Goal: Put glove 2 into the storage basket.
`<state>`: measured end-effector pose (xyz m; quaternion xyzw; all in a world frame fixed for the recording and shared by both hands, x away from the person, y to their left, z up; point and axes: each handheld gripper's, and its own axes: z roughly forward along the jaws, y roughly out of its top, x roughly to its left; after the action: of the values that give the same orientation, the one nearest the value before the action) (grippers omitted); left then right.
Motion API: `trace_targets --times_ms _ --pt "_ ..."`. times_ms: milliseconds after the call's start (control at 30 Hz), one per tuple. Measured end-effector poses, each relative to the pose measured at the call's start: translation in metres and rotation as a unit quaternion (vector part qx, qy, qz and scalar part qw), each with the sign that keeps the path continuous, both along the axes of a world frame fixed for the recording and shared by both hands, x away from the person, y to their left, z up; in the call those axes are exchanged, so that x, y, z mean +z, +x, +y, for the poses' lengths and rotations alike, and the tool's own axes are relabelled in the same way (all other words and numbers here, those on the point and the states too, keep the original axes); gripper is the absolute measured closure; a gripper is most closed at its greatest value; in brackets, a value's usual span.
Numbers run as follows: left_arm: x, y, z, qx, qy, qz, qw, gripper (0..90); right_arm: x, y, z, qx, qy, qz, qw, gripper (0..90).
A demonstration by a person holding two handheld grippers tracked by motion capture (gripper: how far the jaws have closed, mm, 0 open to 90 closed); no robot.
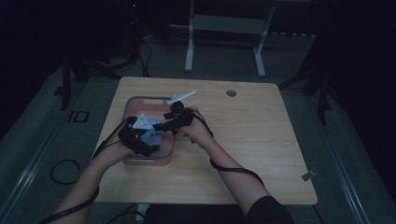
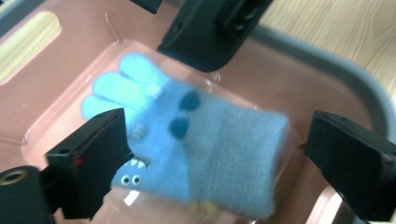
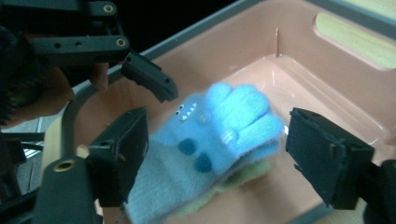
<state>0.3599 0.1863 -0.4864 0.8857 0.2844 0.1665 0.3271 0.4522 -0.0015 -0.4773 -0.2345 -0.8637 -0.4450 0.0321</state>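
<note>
Your left gripper (image 1: 140,137) sits at the left of the high view over the pink plastic tray with a grey rim (image 1: 140,99), its fingers (image 2: 88,158) spread wide, nothing between the pads. The light blue knitted glove with darker spots and a toothy little face (image 2: 205,144) lies flat inside that tray, on its floor. It looks soft, light and floppy; pinch a folded edge or the cuff, since it will sag. Your right gripper (image 1: 169,120), just right of centre above the wooden tabletop (image 1: 243,135), stands equally wide. The right gripper view shows a yellow-green fabric piece (image 3: 233,184) beneath the glove; the left gripper view barely hints at it.
</note>
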Motion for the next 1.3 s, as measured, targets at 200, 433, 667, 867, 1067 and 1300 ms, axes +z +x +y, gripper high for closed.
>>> trace_targets --times_ms 200,433,667,867,1067,1300 --pt "0.008 -0.004 -0.012 -0.01 -0.033 -0.008 0.9994 2.0 0.005 -0.003 -0.011 0.004 -0.005 -0.024 0.9997 19.1" --pt "0.013 -0.008 -0.028 -0.023 -0.046 -0.024 0.9984 2.0 0.011 -0.005 -0.03 -0.002 -0.008 -0.041 0.9991 19.1" --pt "0.017 -0.008 -0.044 -0.037 -0.054 -0.022 0.9976 2.0 0.017 -0.007 -0.053 -0.011 -0.012 -0.054 0.9984 19.0" --pt "0.02 -0.009 -0.055 -0.042 -0.064 -0.022 0.9968 2.0 0.015 -0.009 -0.068 -0.017 -0.014 -0.054 0.9983 19.0" --pt "0.023 -0.012 -0.07 -0.049 -0.071 -0.025 0.996 2.0 0.012 -0.012 -0.086 -0.024 -0.021 -0.056 0.9979 18.9" --pt "0.025 -0.017 -0.091 -0.071 -0.08 -0.027 0.9939 2.0 0.011 -0.017 -0.112 -0.039 -0.015 -0.062 0.9972 18.9"
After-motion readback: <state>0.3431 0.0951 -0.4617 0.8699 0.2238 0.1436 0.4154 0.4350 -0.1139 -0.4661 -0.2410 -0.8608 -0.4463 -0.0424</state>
